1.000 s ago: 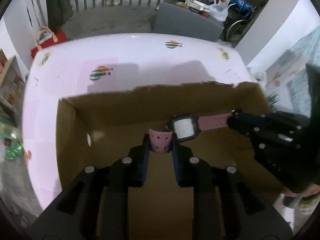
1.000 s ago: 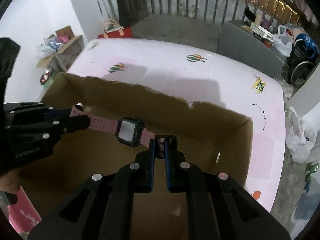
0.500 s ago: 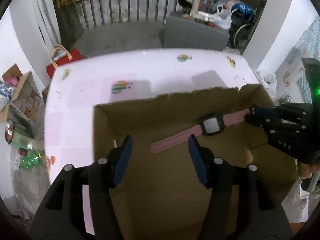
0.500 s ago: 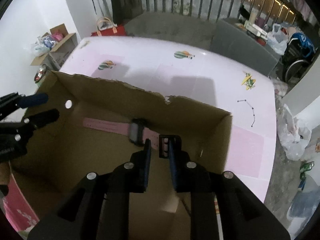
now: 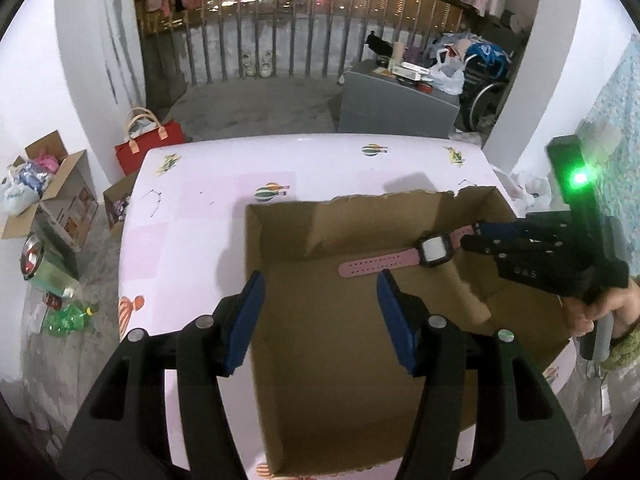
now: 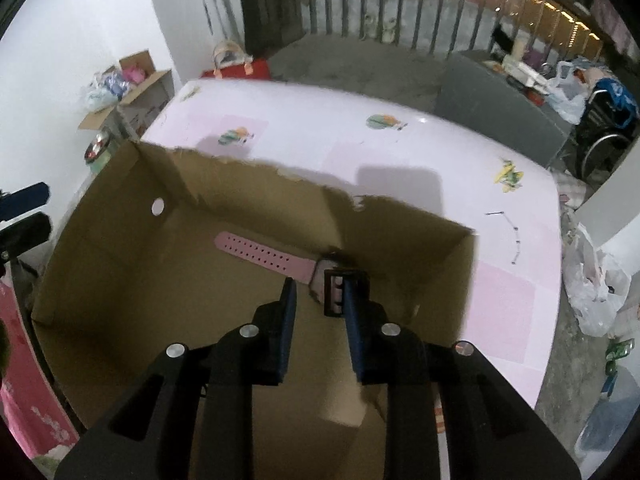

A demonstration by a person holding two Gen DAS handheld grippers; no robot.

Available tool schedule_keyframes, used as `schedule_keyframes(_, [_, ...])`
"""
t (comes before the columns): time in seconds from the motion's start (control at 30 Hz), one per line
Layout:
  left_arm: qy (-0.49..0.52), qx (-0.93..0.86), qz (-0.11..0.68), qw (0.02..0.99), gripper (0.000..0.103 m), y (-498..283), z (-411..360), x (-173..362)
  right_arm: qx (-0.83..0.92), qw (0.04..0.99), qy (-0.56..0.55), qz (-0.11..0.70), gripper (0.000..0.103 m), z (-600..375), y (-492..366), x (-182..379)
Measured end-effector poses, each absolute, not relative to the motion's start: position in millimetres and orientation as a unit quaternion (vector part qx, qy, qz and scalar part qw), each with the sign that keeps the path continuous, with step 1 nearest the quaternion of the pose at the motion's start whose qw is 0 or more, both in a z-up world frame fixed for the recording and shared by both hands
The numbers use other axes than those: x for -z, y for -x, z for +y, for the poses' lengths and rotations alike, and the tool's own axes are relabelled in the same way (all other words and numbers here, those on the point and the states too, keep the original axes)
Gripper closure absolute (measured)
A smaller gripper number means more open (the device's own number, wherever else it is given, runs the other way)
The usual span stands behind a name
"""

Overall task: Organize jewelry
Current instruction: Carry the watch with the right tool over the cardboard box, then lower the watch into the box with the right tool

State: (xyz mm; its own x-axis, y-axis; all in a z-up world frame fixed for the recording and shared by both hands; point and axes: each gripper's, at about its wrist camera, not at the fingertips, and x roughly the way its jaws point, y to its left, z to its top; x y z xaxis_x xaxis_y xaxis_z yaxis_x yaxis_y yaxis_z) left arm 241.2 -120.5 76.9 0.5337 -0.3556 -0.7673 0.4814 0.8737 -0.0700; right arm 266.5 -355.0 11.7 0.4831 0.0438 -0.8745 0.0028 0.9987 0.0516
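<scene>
Left wrist view: the left hand-held gripper (image 5: 318,316) is spread and empty above the box (image 5: 280,420) on the worktop (image 5: 192,216). The watch (image 5: 432,250) lies inside, at the far right. The right hand-held gripper (image 6: 318,298) is opening, its buckle end between the pads, barely touching.

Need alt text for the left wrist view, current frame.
A pink watch lies stretched out inside an open cardboard box on a pink table. The right gripper reaches in at its buckle end, jaws opening. The left gripper hangs open and empty above the box.
</scene>
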Motion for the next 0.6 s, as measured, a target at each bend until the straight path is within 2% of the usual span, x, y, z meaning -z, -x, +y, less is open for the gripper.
schedule_keyframes(0.27, [-0.067, 0.221, 0.416, 0.88, 0.048, -237, -95, -74, -0.005, 0.851, 0.014, 0.525, 0.078, -345, -282, -7])
schedule_keyframes(0.33, [-0.066, 0.22, 0.413, 0.881, 0.048, -236, -91, -73, 0.001, 0.854, 0.015, 0.52, 0.07, -350, -280, -14])
schedule_keyframes(0.47, [-0.061, 0.219, 0.408, 0.884, 0.048, -235, -84, -68, -0.007, 0.852, -0.008, 0.523, 0.066, -366, -274, -25])
schedule_keyframes(0.6, [-0.062, 0.222, 0.412, 0.882, 0.048, -236, -80, -60, -0.019, 0.827, -0.016, 0.562, 0.059, -375, -272, -21])
